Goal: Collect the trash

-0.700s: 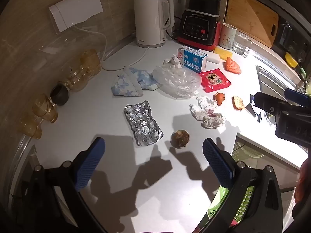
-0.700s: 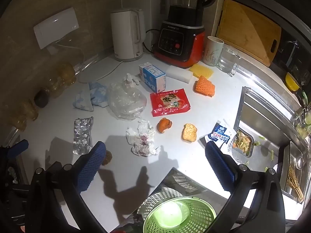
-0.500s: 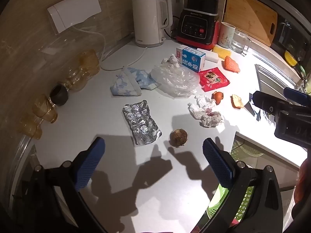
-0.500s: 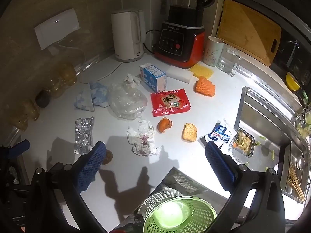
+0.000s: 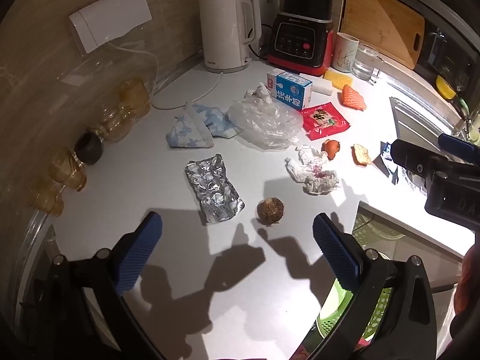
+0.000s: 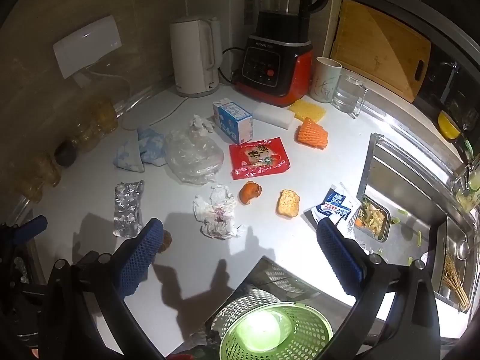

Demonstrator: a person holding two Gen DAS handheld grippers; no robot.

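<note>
Well ahead of open left gripper (image 5: 237, 237), brown husk (image 5: 270, 211), crumpled tissue (image 5: 313, 171)

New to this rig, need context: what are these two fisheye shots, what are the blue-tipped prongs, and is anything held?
No robot arm here: a person holds a two-finger tool in each hand, each with a camera looking along its fingers. One picture is from the left tool, the other from the right tool. Both are open and hold nothing. On the white counter lie trash: a foil blister pack, crumpled tissue, a red wrapper and a milk carton. A green basket sits below the counter's edge.
</note>
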